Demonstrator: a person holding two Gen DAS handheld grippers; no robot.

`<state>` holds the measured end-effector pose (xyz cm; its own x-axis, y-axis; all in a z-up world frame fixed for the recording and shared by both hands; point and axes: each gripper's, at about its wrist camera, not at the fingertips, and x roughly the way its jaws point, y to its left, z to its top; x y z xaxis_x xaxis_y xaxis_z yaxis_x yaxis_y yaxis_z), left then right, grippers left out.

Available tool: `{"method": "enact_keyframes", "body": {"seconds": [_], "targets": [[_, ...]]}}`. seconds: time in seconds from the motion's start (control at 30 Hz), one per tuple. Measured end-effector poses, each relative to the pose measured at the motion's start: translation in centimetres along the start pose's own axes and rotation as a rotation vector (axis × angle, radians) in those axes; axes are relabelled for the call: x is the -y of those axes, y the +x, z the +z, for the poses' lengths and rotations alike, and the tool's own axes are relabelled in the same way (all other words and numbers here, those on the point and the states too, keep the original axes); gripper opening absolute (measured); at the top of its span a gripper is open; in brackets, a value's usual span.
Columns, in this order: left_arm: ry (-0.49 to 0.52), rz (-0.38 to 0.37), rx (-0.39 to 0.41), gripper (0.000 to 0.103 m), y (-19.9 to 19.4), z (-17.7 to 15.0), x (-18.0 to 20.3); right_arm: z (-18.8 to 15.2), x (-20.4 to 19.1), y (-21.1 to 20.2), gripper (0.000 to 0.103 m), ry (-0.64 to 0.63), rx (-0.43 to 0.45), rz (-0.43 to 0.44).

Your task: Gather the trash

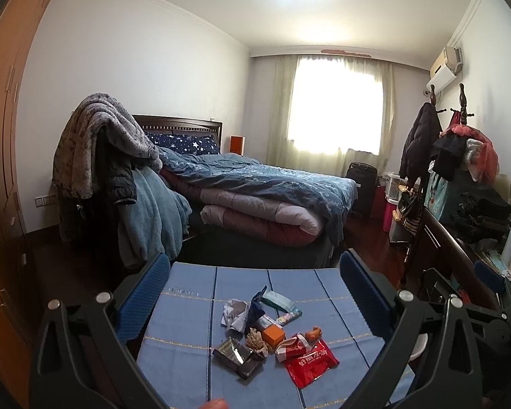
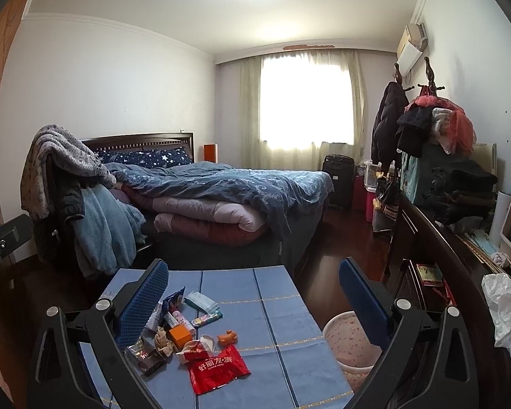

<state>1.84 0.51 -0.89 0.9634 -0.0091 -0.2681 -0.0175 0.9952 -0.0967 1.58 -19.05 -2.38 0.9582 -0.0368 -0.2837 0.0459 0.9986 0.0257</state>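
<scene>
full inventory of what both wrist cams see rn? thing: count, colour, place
table cloth: 1, blue with stripes, foreground
red snack wrapper: 1, red, near edge of the pile
orange box: 1, orange, middle of pile
dark wrapper: 1, black, left of pile
crumpled tissue: 1, tan, beside orange box
tissue pack: 1, pale teal, far side of pile
bin: 1, pink-white, floor right of table
bed: 1, blue duvet, behind table
window: 1, bright, curtained, far wall
coat rack: 1, dark coat on it, right wall
left claw: 1, blue pads, open, above pile
right claw: 1, blue pads, open, empty
</scene>
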Motion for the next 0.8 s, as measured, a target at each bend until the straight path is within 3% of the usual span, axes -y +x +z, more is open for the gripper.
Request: {"method": "enact_keyframes", "body": {"seconds": [0.8], "targets": [[-0.004, 0.014, -0.032, 0.100, 1.8, -0.9, -0.5, -0.7, 0.5, 1.0, 0.099, 0.001, -0.019, -0.001]]}}
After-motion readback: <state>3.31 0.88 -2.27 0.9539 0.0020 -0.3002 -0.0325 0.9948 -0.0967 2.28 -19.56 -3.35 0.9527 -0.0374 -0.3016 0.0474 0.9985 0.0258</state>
